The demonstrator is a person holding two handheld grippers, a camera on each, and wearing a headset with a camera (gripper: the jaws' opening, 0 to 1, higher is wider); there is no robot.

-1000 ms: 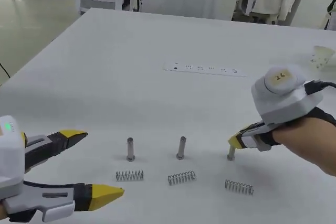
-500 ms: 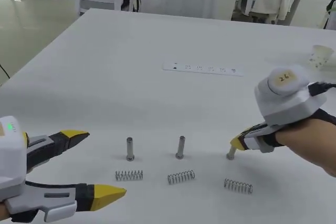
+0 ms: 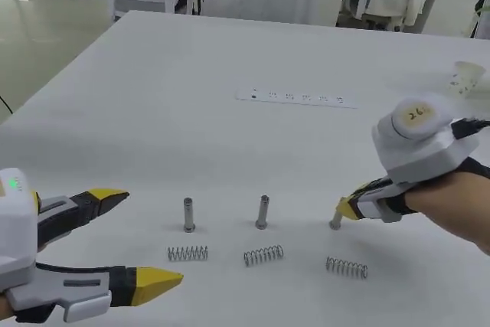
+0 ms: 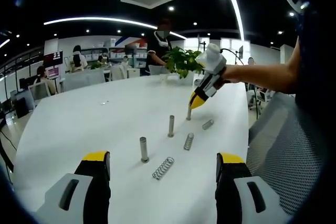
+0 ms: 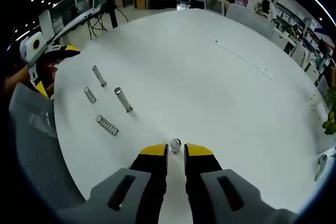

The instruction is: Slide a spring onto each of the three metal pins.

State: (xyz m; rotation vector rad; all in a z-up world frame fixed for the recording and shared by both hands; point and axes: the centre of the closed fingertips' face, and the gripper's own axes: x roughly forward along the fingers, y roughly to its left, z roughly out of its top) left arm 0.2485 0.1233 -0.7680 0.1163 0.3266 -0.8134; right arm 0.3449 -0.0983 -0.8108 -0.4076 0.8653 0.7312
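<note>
- Our right gripper (image 3: pixel 342 208) has its yellow jaws drawn close together, with the head of the right pin (image 3: pixel 335 223) between the tips. We cannot tell whether they actually pinch it.
- In the head view a yellow tip hides that pin's top, so we see just its lower shaft and foot on the table (image 3: pixel 230 128). In the right gripper view we look almost straight down its axis, and it reads as a small round end.
- Our left gripper (image 3: pixel 145 239) sits at the near left, jaws spread wide and holding nothing. Its body is cut off by the frame edge.
- The middle pin (image 3: pixel 262 212) and left pin (image 3: pixel 188 214) stand upright, long axis vertical, in a left-to-right row with the right pin, all well apart.
- Just near of each pin a spring lies flat, long axis running roughly left to right: left spring (image 3: pixel 187 253), middle spring (image 3: pixel 263 255), right spring (image 3: pixel 346 267).
- Far across the table lies a power strip (image 3: pixel 295 98), its sockets too small to make out.
</note>
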